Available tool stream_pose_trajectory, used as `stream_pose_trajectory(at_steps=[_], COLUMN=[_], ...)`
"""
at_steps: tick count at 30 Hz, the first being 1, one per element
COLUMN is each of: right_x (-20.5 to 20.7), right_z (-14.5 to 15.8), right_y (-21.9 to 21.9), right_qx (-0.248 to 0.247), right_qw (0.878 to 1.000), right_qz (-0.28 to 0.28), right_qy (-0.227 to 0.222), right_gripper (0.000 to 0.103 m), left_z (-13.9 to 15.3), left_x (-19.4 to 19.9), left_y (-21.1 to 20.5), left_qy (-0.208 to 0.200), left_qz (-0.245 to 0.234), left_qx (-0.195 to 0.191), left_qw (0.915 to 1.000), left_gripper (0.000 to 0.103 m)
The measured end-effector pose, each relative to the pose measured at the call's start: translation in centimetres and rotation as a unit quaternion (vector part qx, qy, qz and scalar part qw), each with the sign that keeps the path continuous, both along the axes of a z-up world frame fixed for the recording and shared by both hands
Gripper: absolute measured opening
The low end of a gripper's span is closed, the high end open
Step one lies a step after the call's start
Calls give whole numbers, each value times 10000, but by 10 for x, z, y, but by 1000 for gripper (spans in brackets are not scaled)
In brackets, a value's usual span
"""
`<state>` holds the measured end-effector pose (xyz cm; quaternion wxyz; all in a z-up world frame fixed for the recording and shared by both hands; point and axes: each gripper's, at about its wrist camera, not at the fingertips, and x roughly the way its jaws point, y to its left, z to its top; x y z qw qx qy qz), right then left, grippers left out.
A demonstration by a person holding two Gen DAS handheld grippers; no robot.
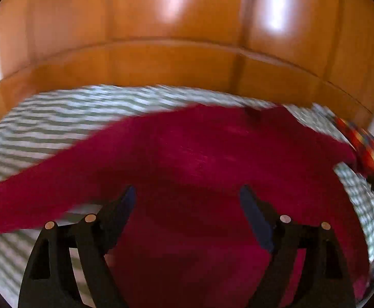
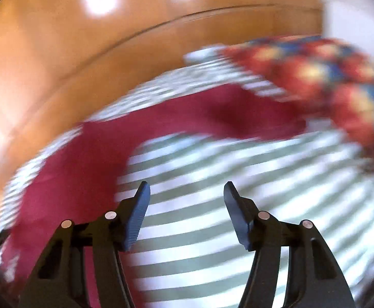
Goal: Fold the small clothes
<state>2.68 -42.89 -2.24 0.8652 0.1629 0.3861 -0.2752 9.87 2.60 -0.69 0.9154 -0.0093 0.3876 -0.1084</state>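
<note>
A dark red garment lies spread on a green-and-white striped cloth. My left gripper is open and hovers over the garment's near part, holding nothing. In the right wrist view the red garment stretches from the lower left to the upper middle. My right gripper is open and empty over the bare striped cloth, to the right of the garment. Both views are blurred by motion.
A red, blue and yellow checked piece of clothing lies at the far right of the striped cloth; it also shows in the left wrist view. Glossy orange wooden panels rise behind the cloth.
</note>
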Motion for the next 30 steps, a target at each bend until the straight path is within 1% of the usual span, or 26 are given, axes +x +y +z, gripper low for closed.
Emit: stream_pose_trajectory(at_steps=[1,3,4,5,7,8,10,12,13,14,15,16,17,19,21,22,23,25,27,30], right_x=[-2,0,4,10,18,21,32,46,49,51,54,54,51,43,29,18,13,1,-5,-1], right_z=[-1,-4,-5,-6,-6,-6,-10,-23,-28,-31,-31,-26,-18,9,40,60,69,86,89,75], right_y=[-8,-16,-17,-18,-29,-35,-52,-69,-76,-80,-81,-78,-77,-79,-90,-102,-112,-137,-166,-200], right_qx=[-452,-1087,-1466,-1735,-1871,-1827,-1514,-1237,-1081,-852,-790,-822,-764,-621,-366,-163,-58,235,582,1097], right_qw=[9988,9925,9864,9810,9778,9788,9833,9839,9842,9849,9842,9837,9851,9901,9965,9991,9997,9987,9949,9866], right_qz=[-58,20,143,237,274,250,309,408,487,582,595,685,788,798,594,376,246,-188,-623,-1117], right_qy=[197,567,724,837,899,895,965,1223,1316,1392,1467,1448,1326,972,472,110,-61,-409,-542,-467], right_gripper=[60,60,60,60,60,61,65,64,46,17,8,6,6,6,6,6,6,6,6,6], left_z=[-4,-16,-24,-29,-46,-57,-58,-59,-59,-59,-59,-60,-61,-62,-62,-62,-62,-62,-62,-63], left_x=[2,7,10,8,12,14,12,13,12,11,10,9,10,9,10,10,10,11,11,11], left_y=[-11,-34,-45,-50,-54,-55,-55,-55,-55,-56,-57,-58,-57,-59,-57,-57,-56,-56,-56,-56], left_qy=[47,159,242,297,550,665,598,620,601,578,568,555,544,530,530,530,531,529,530,528], left_qz=[-101,-285,-356,-381,-360,-314,-332,-339,-346,-353,-350,-349,-349,-341,-349,-351,-359,-364,-370,-371], left_qx=[-15,136,217,237,264,256,197,172,167,178,193,207,207,198,191,182,183,187,181,194], left_qw=[9999,9994,9988,9986,9975,9970,9975,9974,9975,9975,9976,9976,9977,9978,9978,9978,9978,9978,9977,9977], left_gripper=[83,83,83,83,83,85,87,88,88,88,89,89,89,89,89,89,89,89,90,90])
